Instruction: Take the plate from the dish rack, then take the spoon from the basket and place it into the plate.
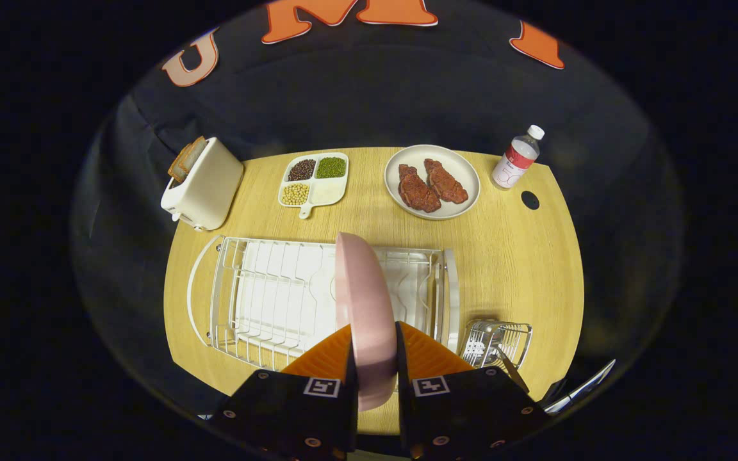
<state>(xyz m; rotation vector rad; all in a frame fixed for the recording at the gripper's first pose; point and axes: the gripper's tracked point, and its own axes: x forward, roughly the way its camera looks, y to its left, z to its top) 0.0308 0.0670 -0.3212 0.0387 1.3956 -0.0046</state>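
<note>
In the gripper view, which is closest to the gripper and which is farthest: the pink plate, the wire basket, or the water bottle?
1. Pink plate: held on edge between the fingers of the gripper.
2. Wire basket: just right of the fingers, beside the dish rack.
3. Water bottle: far right corner of the table.

- Bright overhead light falls on the surface (pixel 523 269), leaving the surrounding booth dim.
- Glare washes out the white dish rack (pixel 266 294).
- Short, soft shadows sit beside the toaster (pixel 205 186) and bottle (pixel 517 159).
- Fisheye distortion bows the surface's edges; the rim darkens.
</note>
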